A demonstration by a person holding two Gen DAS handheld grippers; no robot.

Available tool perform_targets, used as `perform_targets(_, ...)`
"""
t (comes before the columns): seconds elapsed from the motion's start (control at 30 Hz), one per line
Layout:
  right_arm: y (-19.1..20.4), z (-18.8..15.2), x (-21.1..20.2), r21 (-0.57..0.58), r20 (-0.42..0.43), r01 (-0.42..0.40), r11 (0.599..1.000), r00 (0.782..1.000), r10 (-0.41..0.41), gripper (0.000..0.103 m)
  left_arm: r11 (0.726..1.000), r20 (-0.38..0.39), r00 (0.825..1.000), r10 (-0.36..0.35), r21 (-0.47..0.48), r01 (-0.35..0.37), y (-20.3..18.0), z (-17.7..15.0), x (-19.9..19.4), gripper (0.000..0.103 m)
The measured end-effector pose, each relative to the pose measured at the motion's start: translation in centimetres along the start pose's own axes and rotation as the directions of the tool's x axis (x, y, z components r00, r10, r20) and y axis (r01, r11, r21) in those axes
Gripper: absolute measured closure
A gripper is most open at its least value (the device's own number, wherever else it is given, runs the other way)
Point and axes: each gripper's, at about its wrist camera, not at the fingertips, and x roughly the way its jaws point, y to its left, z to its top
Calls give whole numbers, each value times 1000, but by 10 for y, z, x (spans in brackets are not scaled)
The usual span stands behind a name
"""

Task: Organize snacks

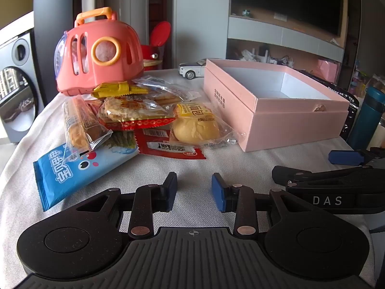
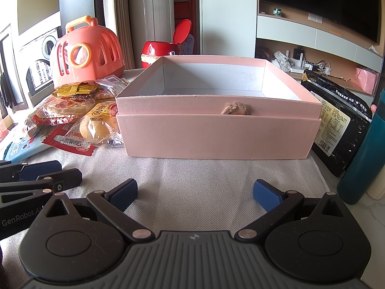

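A pile of wrapped snacks lies on the grey tablecloth: a blue packet [image 1: 72, 171], a round bun in clear wrap [image 1: 196, 126], a flat cake in red-edged wrap [image 1: 130, 112], a yellow packet [image 1: 115, 89] and a long biscuit pack [image 1: 80, 122]. An open, empty pink box [image 1: 284, 118] stands right of the pile; in the right wrist view it [image 2: 216, 134] is straight ahead, with the bun [image 2: 96, 126] to its left. My left gripper [image 1: 194, 190] is open and empty, low over the cloth in front of the pile. My right gripper [image 2: 195, 193] is open and empty in front of the box.
A coral toy carrier [image 1: 96, 53] stands behind the snacks, with a red lidded bin [image 2: 163, 48] and a white toy car [image 1: 192, 69] further back. A black packet [image 2: 336, 125] and a teal bottle [image 2: 363, 159] stand right of the box.
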Motion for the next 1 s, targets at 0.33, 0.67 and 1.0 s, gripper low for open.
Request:
perform_targets(0.33,0,0,0,0,0,0,1000,1000,0,1,1000,2,1000,-7,-9,7,1,0,0,65)
perform_targets(0.67,0,0,0,0,0,0,1000,1000,0,1,1000,2,1000,-3,-7,3,0,1,0,65)
perform_targets(1.0,0,0,0,0,0,1,1000,1000,-1,1,1000,2,1000,-1,-4,1,1,0,1,65)
